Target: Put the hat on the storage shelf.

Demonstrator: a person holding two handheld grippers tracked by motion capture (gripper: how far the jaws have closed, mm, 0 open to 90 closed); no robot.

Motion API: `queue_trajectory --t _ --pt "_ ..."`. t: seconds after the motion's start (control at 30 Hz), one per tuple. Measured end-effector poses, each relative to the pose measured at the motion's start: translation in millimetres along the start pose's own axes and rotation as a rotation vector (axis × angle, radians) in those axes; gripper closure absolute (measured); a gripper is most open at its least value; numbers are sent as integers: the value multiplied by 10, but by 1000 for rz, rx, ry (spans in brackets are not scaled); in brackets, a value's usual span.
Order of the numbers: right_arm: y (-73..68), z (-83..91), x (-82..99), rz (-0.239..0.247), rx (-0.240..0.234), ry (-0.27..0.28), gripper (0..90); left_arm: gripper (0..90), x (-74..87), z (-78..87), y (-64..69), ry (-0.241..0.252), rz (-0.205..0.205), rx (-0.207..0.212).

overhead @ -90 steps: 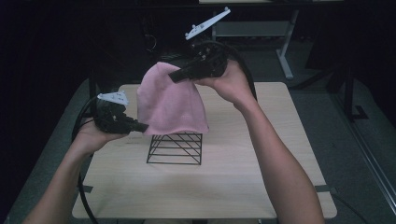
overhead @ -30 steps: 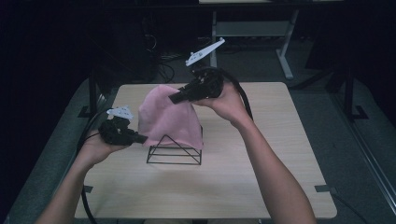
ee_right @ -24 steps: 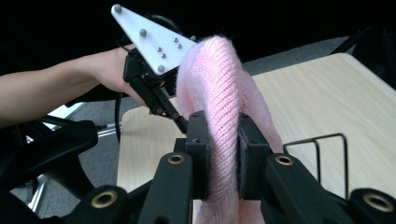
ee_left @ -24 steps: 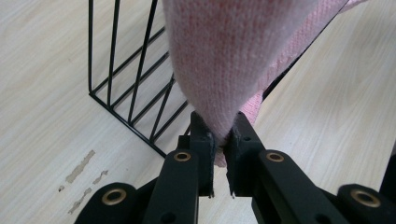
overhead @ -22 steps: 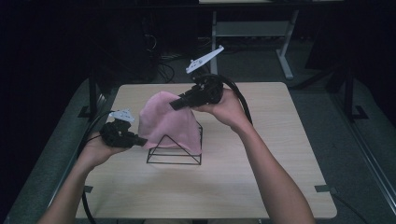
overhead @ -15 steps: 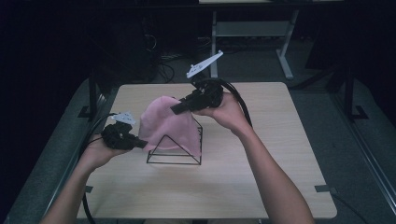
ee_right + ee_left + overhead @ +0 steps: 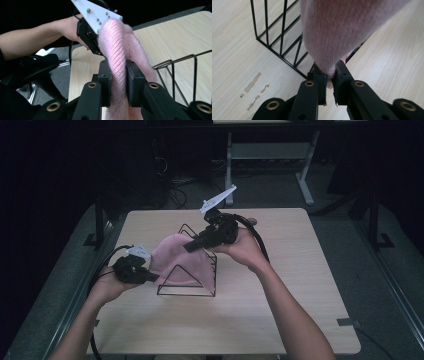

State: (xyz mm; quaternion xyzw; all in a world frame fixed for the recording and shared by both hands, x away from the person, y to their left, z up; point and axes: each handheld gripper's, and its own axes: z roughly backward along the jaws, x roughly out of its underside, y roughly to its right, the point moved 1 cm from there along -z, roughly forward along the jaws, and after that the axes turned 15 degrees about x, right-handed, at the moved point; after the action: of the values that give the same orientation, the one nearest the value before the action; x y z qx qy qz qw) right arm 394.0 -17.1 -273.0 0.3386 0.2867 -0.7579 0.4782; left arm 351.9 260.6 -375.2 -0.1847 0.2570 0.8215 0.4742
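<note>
Both grippers pinch the pink knit cloth, stretched over the wire rack: left gripper at eight o'clock, right gripper at two.

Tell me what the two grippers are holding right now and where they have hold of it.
Both hold the pink knit cloth: the left gripper pinches its lower tip, the right gripper clamps a bunched fold near its top.

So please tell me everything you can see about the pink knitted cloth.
The pink knitted cloth looks soft, fuzzy and ribbed, like wool. It hangs stretched between two grippers: the left gripper pinches one end low, and the right gripper is shut on a thick fold higher up. Its middle drapes over the black wire rack on the wooden table.
</note>
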Motion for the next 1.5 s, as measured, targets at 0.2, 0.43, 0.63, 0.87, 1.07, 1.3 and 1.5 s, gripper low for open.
queue_trajectory --t 0.2,0.43,0.63,0.87,1.07,1.3,1.5 --pt "4 -56 76 -15 -14 -4 756 823 79 -64 -30 19 19 22" --pt "18 -148 175 -17 -21 -21 754 823 162 -141 -76 12 32 30" --pt "23 -206 260 -34 -32 -27 755 822 209 -207 -100 11 43 42" --pt "-3 -273 285 -33 -44 -48 754 822 253 -256 -140 -9 52 52" --pt "-1 -316 320 -31 -48 -55 723 823 265 -287 -160 -26 56 43" --pt "-30 -245 306 -31 -31 -22 670 823 292 -313 -170 -24 79 46" --pt "-78 -239 285 2 6 -23 826 823 339 -337 -196 -35 93 44"
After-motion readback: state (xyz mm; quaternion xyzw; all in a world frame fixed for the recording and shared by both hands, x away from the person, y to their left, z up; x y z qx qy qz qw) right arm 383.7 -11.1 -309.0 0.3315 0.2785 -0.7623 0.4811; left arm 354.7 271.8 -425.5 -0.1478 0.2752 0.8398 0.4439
